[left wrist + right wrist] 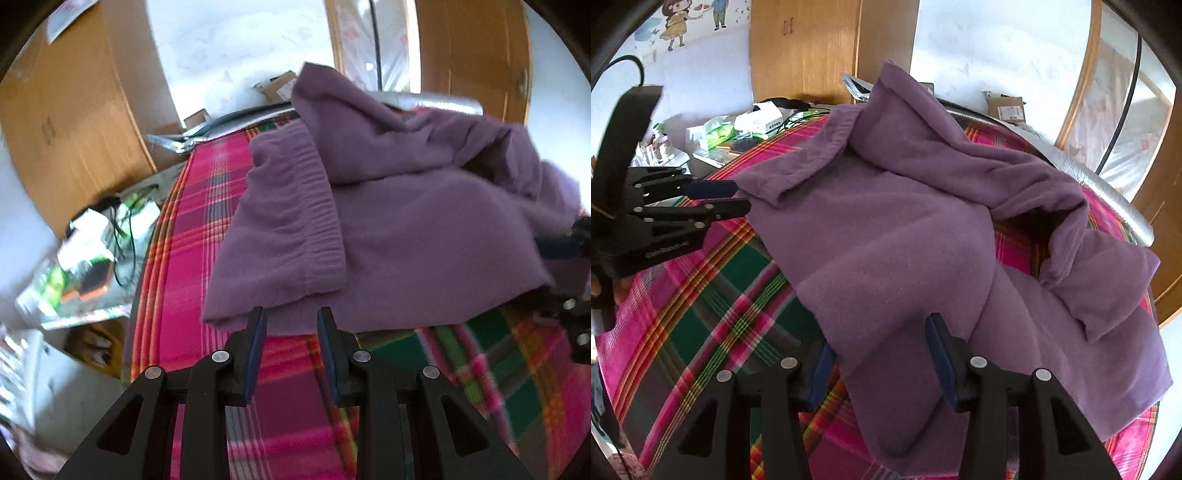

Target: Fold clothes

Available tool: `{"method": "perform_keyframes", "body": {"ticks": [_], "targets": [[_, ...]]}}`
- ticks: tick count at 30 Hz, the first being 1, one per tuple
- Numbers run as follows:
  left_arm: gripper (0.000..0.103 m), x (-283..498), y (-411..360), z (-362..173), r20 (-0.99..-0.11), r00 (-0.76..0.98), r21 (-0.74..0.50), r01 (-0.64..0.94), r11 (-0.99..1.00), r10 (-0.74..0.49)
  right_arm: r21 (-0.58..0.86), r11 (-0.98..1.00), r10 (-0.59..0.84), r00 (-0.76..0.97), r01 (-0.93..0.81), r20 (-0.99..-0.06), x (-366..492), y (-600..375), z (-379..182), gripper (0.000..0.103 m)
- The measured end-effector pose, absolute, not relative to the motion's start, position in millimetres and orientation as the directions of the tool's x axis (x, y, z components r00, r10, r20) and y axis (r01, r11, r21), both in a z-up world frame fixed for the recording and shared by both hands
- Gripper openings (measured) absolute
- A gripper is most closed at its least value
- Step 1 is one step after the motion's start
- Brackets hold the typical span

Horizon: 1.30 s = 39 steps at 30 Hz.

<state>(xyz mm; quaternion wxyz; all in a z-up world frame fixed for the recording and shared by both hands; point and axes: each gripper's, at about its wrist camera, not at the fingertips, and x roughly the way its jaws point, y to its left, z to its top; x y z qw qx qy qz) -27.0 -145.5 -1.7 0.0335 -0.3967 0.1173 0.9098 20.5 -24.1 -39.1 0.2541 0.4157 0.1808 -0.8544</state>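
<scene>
Room has white walls, a wooden wardrobe (805,48) and a cartoon wall sticker (676,22). The work surface is a table under a plaid cloth (701,295) of pink, green and orange, with a silvery padded edge (1108,195) along its far side. Beyond it, a cluttered side surface carries white boxes (764,118), green packets (716,134) and cables; contents cannot be made out. An open cardboard box (1004,105) stands on the floor behind.

A purple fleece garment (886,229), soft and fuzzy, lies crumpled on the cloth, with a ribbed elastic band (317,206) showing and folds hiding part of it.

The left gripper (291,325) stands partly open just short of the garment's edge, grasping nothing. The right gripper (882,347) is spread wide, its fingers straddling a garment corner without pressing on it.
</scene>
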Motion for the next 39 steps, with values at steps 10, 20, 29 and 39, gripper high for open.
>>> {"method": "perform_keyframes", "body": {"ticks": [10,20,29,39], "targets": [[0.029,-51,-136,-9,-0.715,-0.694,0.28,-0.175,-0.944,-0.084,-0.126,-0.804,-0.263,-0.537,0.582,-0.801,13,-30,-45,0.048],[0.01,-65,-174,-6,-0.737,-0.672,0.015,-0.117,-0.993,0.068,-0.091,-0.811,-0.282,-0.523,0.578,-0.805,7,-25,-48,0.048],[0.021,-56,-160,-2,-0.697,-0.717,0.141,-0.164,-0.976,0.02,-0.08,-0.81,-0.295,-0.522,0.581,-0.8,6,-22,-47,0.048],[0.024,-39,-154,0,-0.652,-0.757,0.266,-0.169,-0.949,-0.048,-0.082,-0.806,-0.298,-0.522,0.585,-0.799,8,-21,-47,0.048]]}}
